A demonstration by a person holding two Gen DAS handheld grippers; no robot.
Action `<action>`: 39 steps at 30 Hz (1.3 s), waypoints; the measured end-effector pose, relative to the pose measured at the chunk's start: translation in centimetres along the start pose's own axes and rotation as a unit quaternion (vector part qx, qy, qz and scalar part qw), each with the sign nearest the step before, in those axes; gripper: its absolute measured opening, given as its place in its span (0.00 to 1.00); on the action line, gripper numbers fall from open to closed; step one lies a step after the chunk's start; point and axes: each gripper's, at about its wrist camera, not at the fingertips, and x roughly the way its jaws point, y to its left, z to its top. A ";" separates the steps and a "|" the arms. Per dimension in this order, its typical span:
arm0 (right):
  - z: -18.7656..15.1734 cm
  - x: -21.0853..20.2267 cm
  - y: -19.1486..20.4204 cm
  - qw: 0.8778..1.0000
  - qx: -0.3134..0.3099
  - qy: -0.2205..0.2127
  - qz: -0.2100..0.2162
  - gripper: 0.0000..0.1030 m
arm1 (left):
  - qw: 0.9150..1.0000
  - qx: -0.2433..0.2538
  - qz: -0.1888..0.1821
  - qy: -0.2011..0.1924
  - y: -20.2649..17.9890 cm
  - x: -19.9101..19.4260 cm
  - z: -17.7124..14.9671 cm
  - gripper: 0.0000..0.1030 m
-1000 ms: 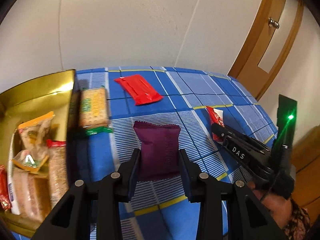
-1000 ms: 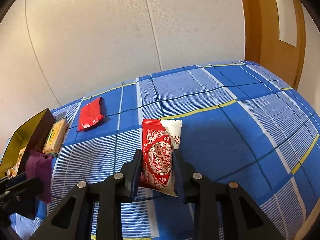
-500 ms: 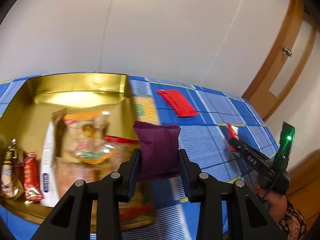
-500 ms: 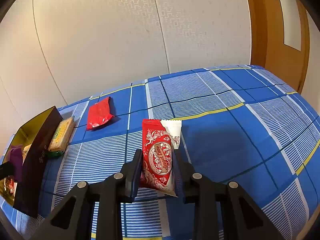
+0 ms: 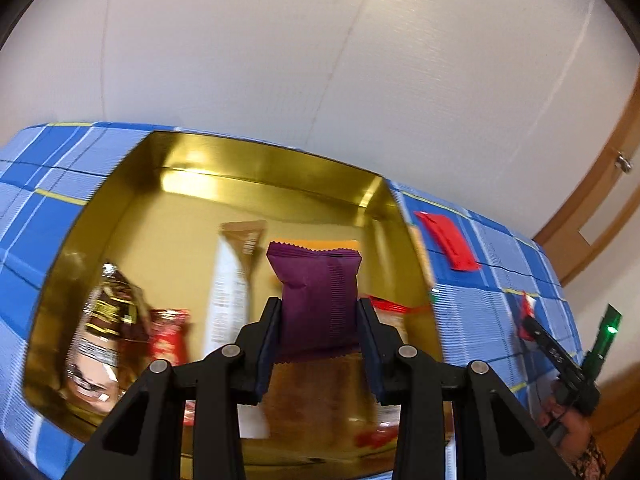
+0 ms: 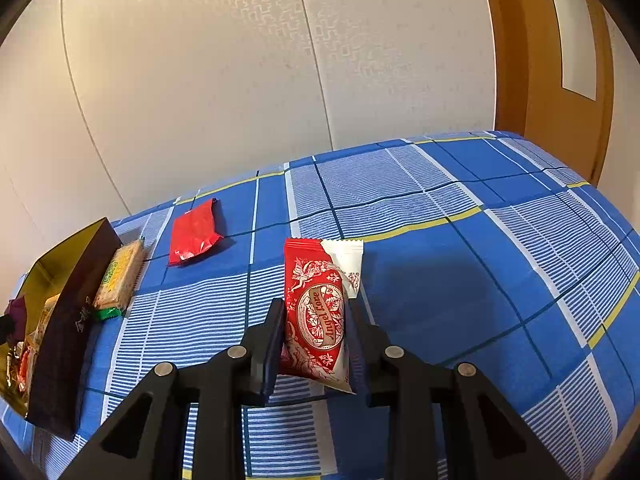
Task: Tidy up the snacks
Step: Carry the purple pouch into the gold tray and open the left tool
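Observation:
My left gripper (image 5: 318, 312) is shut on a purple snack packet (image 5: 318, 296) and holds it above the gold box (image 5: 256, 164), which holds several packets. The box also shows in the right wrist view (image 6: 64, 332) at the far left. My right gripper (image 6: 316, 312) is shut on a red and white packet (image 6: 316, 312) above the blue checked cloth (image 6: 460, 280). A plain red packet (image 6: 194, 232) and a cracker pack (image 6: 120, 278) lie on the cloth beside the box. The right gripper also shows in the left wrist view (image 5: 528, 322).
A pale wall (image 6: 240, 80) stands behind the table. A wooden door (image 6: 560, 60) is at the right. The cloth's edge drops off at the far right (image 6: 616, 208).
My left gripper has swung left with the purple packet, from over the cloth to above the gold box. My right gripper has held its packet nearly still.

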 end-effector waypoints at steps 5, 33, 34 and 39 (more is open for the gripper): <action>0.0 0.0 -0.1 1.000 0.006 0.000 0.001 0.29 | 0.999 -0.018 0.029 0.007 3.1 0.6 0.9 0.37; -0.1 -0.3 0.1 1.000 0.003 -0.010 0.001 0.29 | 0.989 0.007 0.149 0.020 6.5 2.9 1.6 0.27; -0.1 -0.3 0.1 1.000 0.004 -0.010 0.001 0.29 | 0.988 0.008 0.156 0.022 6.5 3.0 1.6 0.27; -0.1 -0.3 0.0 1.000 0.006 -0.010 0.004 0.29 | 0.992 -0.025 0.121 0.014 6.9 1.8 1.4 0.38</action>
